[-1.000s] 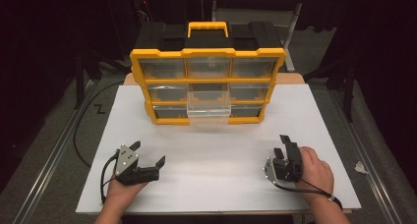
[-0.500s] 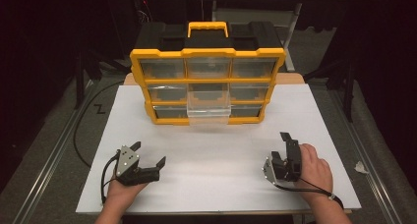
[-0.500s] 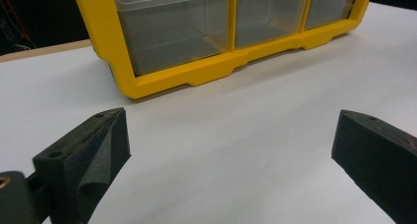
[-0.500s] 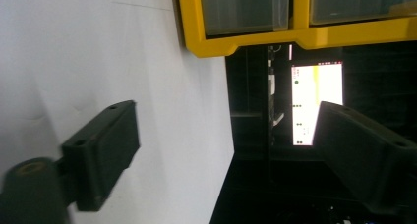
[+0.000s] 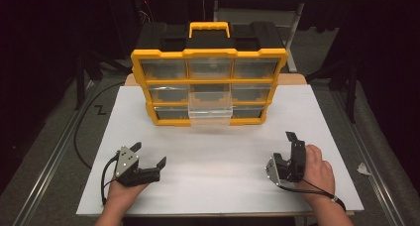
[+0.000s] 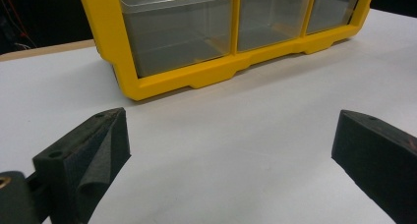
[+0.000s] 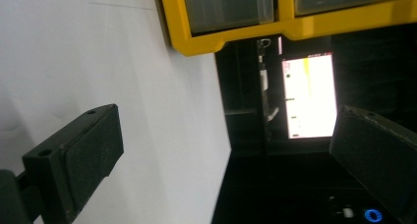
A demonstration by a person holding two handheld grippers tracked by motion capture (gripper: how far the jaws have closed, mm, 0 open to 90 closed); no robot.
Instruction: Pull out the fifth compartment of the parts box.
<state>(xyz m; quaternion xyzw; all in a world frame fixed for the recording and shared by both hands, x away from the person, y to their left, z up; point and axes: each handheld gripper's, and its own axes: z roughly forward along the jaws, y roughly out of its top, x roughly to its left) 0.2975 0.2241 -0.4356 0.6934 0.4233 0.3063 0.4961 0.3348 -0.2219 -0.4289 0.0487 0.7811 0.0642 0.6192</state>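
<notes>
Since a second ago, the right gripper (image 5: 292,154) has been drawn slightly toward the bottom right of the high view, while the left gripper (image 5: 148,155) is kept where it was at the lower left. Nearest the bottom edge, the left hand (image 5: 123,192) and the right hand (image 5: 318,172) are seen on the white table (image 5: 213,186), each wrapped around its tool. The left gripper's jaws are spread wide with nothing between them; in the left gripper view they are seen low at both sides of the frame over bare white surface. The right gripper is turned on its side, its jaws likewise set wide and empty, as the right gripper view confirms.

Farther up, at the centre of the high view, a yellow organizer (image 5: 209,84) with clear drawers is stood on the table, well apart from both grippers. Its bottom middle drawer (image 5: 210,115) is pulled partway out. A yellow handle (image 5: 208,27) is seen on its black top. Beyond the table edge, in the right gripper view, a bright screen (image 7: 309,96) is shown against darkness.
</notes>
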